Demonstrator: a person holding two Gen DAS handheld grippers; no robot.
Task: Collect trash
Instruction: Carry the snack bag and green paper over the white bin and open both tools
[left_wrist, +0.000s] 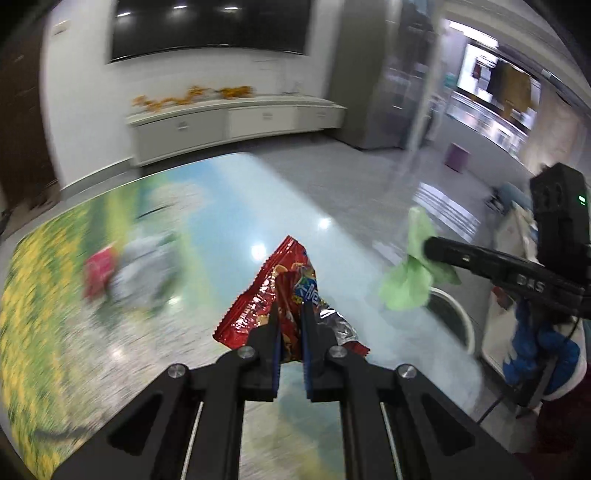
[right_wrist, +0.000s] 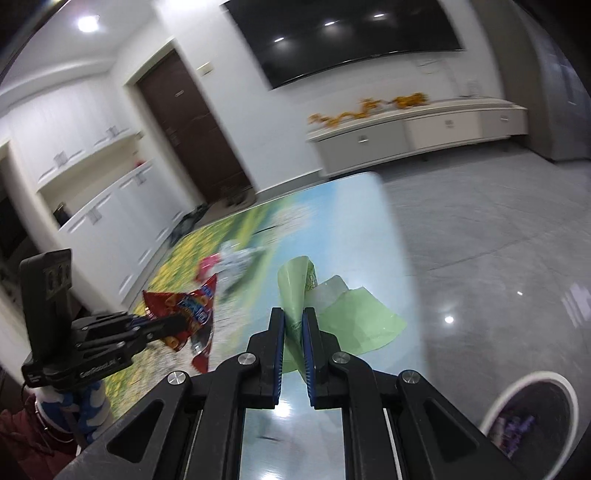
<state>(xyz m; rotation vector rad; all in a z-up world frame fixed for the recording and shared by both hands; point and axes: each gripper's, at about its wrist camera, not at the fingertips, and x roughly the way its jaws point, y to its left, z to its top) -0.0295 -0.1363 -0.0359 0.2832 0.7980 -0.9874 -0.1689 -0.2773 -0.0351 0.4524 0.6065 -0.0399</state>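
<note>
The left gripper (left_wrist: 290, 310) pinches a red wrapper (left_wrist: 273, 291), the right gripper (right_wrist: 293, 319) a green wrapper (right_wrist: 343, 317), above a glossy landscape-print table (left_wrist: 229, 199); grey floor (right_wrist: 480, 229) fills the frame's right.

Left wrist cam: low over glossy meadow-print tabletop (left_wrist: 207, 206), facing far wall's black TV screen (left_wrist: 210, 26). Right wrist cam: same height, further right, angled left. Shared: tabletop (right_wrist: 347, 206), TV (right_wrist: 354, 33), long white low cabinet (left_wrist: 236, 122) (right_wrist: 413, 129).

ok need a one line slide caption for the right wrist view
Right gripper holds a green wrapper above the table, left gripper holds a red snack bag, bin below right.
</note>
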